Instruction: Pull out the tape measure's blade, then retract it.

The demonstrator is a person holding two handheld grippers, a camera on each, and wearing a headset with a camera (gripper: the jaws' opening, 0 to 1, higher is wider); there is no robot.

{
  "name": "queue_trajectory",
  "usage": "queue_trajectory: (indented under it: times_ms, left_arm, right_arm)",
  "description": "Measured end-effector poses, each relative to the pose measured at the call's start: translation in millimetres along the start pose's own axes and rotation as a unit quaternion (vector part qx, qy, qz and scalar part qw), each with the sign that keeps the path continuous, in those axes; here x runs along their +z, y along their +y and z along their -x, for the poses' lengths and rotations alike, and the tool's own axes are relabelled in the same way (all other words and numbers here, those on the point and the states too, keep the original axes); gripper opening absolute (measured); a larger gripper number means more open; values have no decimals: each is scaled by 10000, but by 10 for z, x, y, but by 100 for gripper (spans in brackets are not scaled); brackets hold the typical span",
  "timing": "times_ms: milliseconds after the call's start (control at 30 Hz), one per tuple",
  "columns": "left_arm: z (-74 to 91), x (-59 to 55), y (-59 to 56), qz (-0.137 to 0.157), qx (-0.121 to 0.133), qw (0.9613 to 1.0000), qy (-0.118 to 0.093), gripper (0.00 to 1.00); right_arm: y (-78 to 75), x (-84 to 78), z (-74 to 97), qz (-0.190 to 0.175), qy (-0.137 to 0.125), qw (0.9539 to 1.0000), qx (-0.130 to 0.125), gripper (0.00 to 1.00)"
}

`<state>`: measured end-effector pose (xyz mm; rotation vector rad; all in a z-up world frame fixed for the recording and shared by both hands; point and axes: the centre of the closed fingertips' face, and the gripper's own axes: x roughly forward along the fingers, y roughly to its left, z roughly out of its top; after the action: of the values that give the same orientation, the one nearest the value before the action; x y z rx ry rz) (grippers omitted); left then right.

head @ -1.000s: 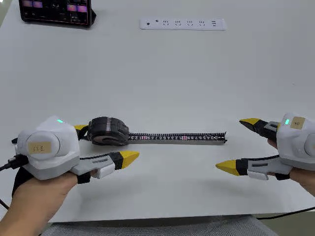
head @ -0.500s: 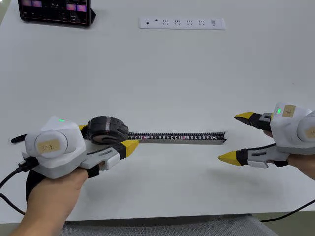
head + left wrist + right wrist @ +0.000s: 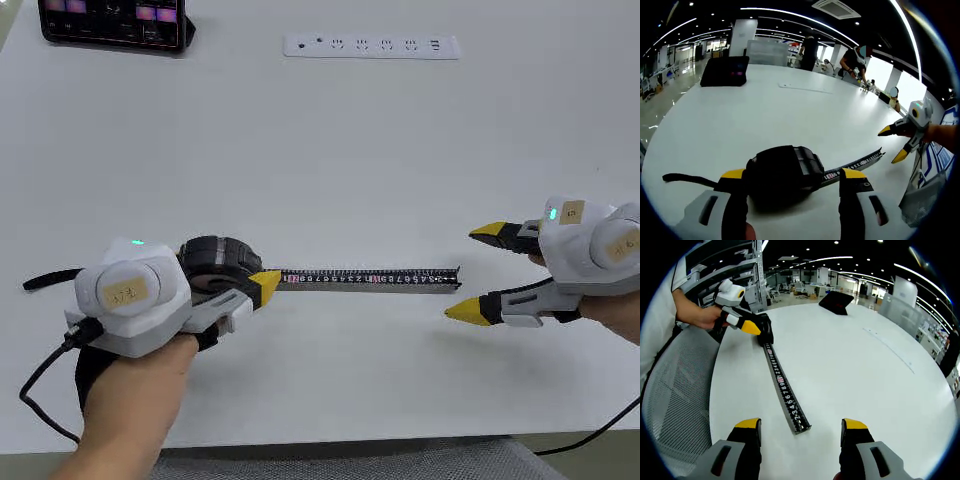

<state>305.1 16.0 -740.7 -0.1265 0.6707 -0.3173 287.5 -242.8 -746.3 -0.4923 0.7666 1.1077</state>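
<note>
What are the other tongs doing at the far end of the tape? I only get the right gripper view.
Observer: In the left gripper view the left tongs straddle the tape measure case, with a gap showing at one jaw.
Operator: Is anything hanging off that case?
Observer: Yes, a black strap trails from the side opposite the blade.
</note>
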Motion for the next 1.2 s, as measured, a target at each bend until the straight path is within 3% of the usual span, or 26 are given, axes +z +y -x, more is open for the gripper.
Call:
queue_trajectory:
  times_ms: [400, 767, 1200]
  left_arm:
    - [-47, -5, 63, 206, 300, 9993, 26, 66]
    - [-64, -16, 119, 246, 378, 9990, 73, 61]
    - [-60, -22, 115, 253, 370, 9990, 71, 61]
  right_arm:
    - [-24, 1, -69, 258, 145, 9995, 122, 58]
    - [-47, 8, -91, 327, 176, 9992, 136, 57]
    - [10, -57, -101, 547, 360, 9972, 353, 40]
